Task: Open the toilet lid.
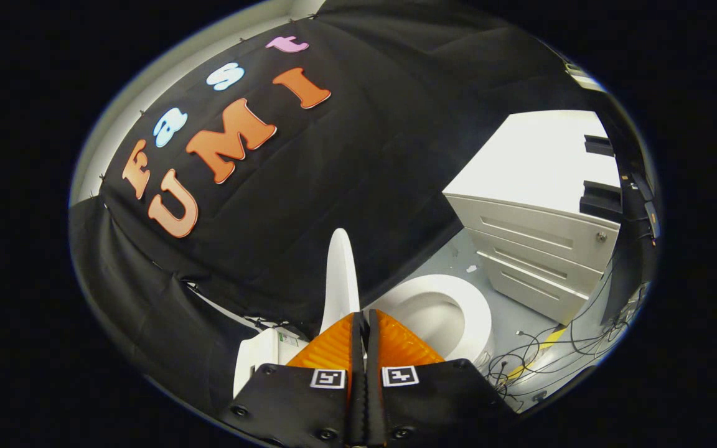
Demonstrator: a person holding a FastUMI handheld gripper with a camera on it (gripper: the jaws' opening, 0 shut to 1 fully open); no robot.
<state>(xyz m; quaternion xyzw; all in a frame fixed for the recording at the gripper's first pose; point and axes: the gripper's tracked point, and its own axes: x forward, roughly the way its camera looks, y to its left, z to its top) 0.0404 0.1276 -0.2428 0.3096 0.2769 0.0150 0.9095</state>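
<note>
White toilet lid (341, 274) raised upright, edge-on, just beyond fingertips; open seat and bowl (452, 311) to its right. Gripper (363, 323) fingers together, thin slit between, lid's lower edge at tips; clamped or not, cannot tell. Small label on tank (265, 351), unreadable. Right, far: white drawer cabinet (539, 249). Grey floor (557, 348), loose cables.

the gripper (363, 320) fingers are covering the foot of the raised toilet lid (341, 274), so it is unclear whether they are pinching it. they are also hiding the near left part of the toilet seat (477, 311) and most of the cistern (259, 354). on the floor to the right, a tangle of cables (557, 354) is running out of sight, too fine to trace. the small knob (600, 236) on the drawer cabinet (539, 249) is too tiny to make out.
</note>
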